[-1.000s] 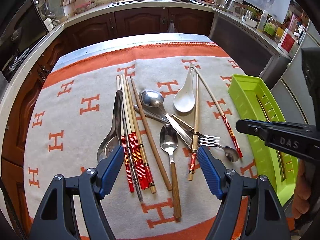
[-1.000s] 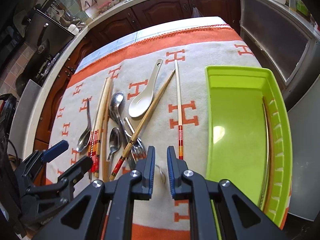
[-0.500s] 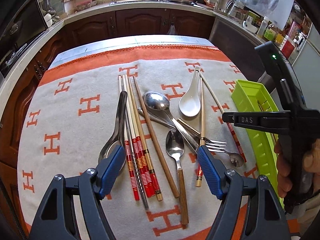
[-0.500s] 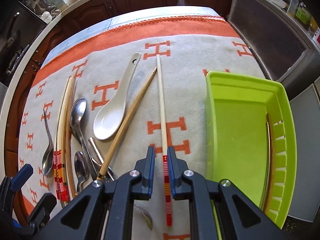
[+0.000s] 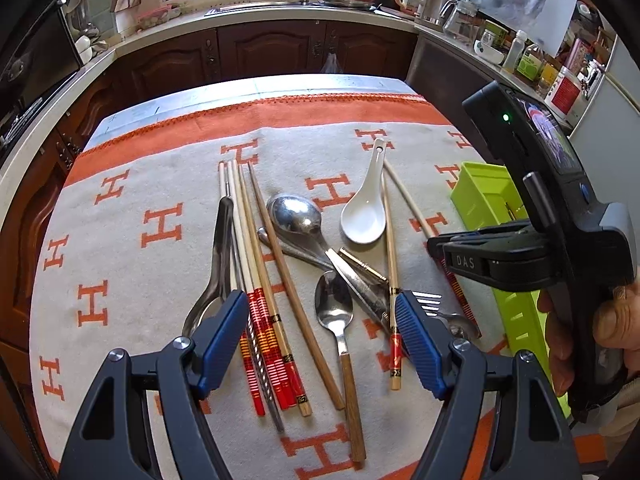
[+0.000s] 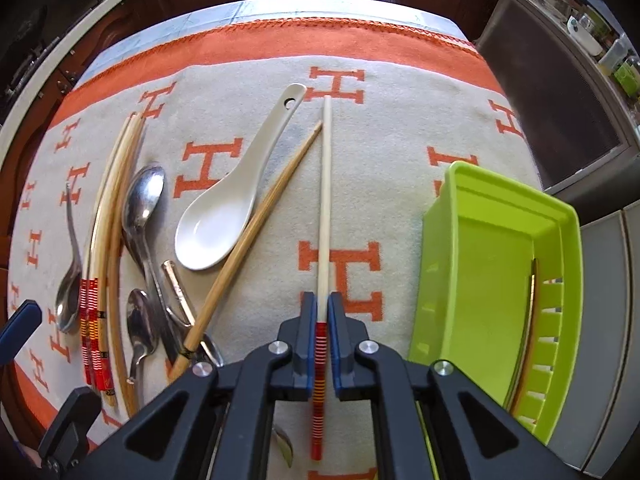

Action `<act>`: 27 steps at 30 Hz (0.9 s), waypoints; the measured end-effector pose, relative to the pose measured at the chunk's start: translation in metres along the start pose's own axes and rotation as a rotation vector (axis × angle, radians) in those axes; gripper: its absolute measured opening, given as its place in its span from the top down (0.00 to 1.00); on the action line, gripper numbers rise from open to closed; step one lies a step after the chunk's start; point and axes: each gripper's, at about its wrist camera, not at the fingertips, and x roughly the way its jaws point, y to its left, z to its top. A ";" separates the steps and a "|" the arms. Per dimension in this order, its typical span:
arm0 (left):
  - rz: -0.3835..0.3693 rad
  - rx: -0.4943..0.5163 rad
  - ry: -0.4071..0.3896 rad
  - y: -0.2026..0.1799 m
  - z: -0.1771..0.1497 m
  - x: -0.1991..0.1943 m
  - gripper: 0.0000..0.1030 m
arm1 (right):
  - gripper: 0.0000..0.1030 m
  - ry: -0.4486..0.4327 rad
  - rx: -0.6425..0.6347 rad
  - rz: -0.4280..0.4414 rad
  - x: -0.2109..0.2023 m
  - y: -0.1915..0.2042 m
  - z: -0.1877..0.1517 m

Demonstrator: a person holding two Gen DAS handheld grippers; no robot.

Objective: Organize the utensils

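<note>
Utensils lie scattered on a beige cloth with orange H marks. My right gripper (image 6: 322,300) points steeply down, its jaws closing on a pale chopstick with a red-striped end (image 6: 325,200); the pads touch both sides of it as it lies on the cloth. In the left wrist view that gripper (image 5: 436,246) sits over the same chopstick (image 5: 408,200), beside the green tray (image 5: 480,188). My left gripper (image 5: 318,300) hangs open above a wooden-handled spoon (image 5: 334,304) and a bundle of red-ended chopsticks (image 5: 256,280), holding nothing.
A white ceramic spoon (image 6: 216,228), a brown chopstick (image 6: 256,224), metal spoons (image 6: 142,200) and a fork (image 5: 428,300) lie left of the held chopstick. The green tray (image 6: 560,280) stands at the right table edge with one long stick along its slotted side. Kitchen counters surround the table.
My right gripper came down and forward over the red-striped chopstick, tipped steeper, and its jaws narrowed onto it. The left gripper stayed nearly still and open.
</note>
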 end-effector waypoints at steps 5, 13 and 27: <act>-0.065 0.007 -0.015 -0.007 0.010 0.005 0.29 | 0.95 -0.023 0.079 0.103 -0.008 -0.010 -0.007; -0.183 0.017 0.067 -0.027 0.027 0.042 0.70 | 0.95 -0.073 0.212 0.264 -0.028 -0.044 -0.024; -0.123 0.036 0.163 -0.050 0.034 0.087 0.95 | 0.95 -0.134 0.253 0.355 -0.052 -0.067 -0.042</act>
